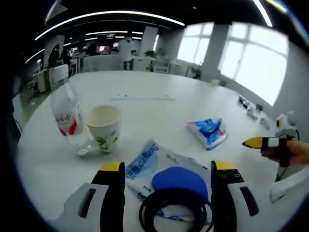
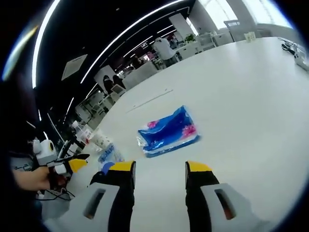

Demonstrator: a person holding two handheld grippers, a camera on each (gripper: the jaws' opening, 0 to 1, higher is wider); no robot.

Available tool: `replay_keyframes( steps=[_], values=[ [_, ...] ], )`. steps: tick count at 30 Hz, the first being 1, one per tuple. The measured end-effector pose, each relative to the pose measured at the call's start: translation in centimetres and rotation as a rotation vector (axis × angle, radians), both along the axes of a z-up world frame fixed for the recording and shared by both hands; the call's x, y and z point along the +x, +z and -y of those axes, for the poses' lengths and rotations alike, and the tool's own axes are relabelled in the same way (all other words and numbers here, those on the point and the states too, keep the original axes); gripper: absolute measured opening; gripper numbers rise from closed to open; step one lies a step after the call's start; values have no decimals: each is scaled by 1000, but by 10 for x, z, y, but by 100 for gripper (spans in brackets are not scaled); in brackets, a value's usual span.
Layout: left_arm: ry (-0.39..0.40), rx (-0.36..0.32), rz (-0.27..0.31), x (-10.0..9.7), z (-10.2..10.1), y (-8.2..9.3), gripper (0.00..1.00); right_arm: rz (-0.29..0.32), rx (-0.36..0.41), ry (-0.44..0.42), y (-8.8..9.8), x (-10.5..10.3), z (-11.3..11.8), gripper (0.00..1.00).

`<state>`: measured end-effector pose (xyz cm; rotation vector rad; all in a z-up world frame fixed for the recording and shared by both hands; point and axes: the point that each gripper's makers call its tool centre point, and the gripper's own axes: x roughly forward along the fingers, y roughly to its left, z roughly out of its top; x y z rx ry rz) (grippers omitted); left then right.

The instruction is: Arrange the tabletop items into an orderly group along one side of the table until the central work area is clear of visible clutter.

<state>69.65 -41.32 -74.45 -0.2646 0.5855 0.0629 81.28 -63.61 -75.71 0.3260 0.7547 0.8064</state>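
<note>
1. Two grippers are held over the round white table [image 1: 145, 104], and the items are seen scattered across its middle, so the tidying is judged to be at an early stage.
2. The left gripper [image 1: 169, 169] is seen with yellow-tipped jaws spread wide and nothing pinched; between them lie a blue dome-shaped object [image 1: 179, 182] and a black coiled cable [image 1: 173, 211], both resting on a pale blue-and-white printed packet [image 1: 147, 164].
3. To the far left, a clear plastic water bottle with a red label [image 1: 67, 118] is seen standing just beside a white paper cup with a green print [image 1: 104, 126]; whether they touch cannot be told.
4. The right gripper [image 2: 159, 169] is also held spread and empty, and is lined up on the bright blue tissue pack with pink flowers [image 2: 168, 131], which lies flat a little ahead of it in the right gripper view.
5. The step in hand is judged to be the approach to that tissue pack.
6. For the next move, the right gripper would need to be brought forward and lowered until the pack sits between the jaws, then closed gently on the soft wrap, and the pack carried to the chosen table edge.
</note>
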Motion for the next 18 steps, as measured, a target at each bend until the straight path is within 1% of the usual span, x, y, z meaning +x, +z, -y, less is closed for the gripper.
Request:
replay_keyframes(
  steps=[4,7,10,13,18],
  values=[
    [1,-8,-19,-11,0,-3,70,8,4,15,4,-5,-10,38],
    [12,-15,-22,-17,-2,-5,70,14,5,37,7,-10,-20,38],
    [11,-21,-22,-21,0,-4,70,12,-1,57,4,-15,-29,38],
    [10,-24,-20,-24,-5,-6,69,8,-10,72,2,-19,-34,37],
    [21,-34,-12,-28,-10,-7,69,18,-13,99,6,-22,-42,37]
  ],
)
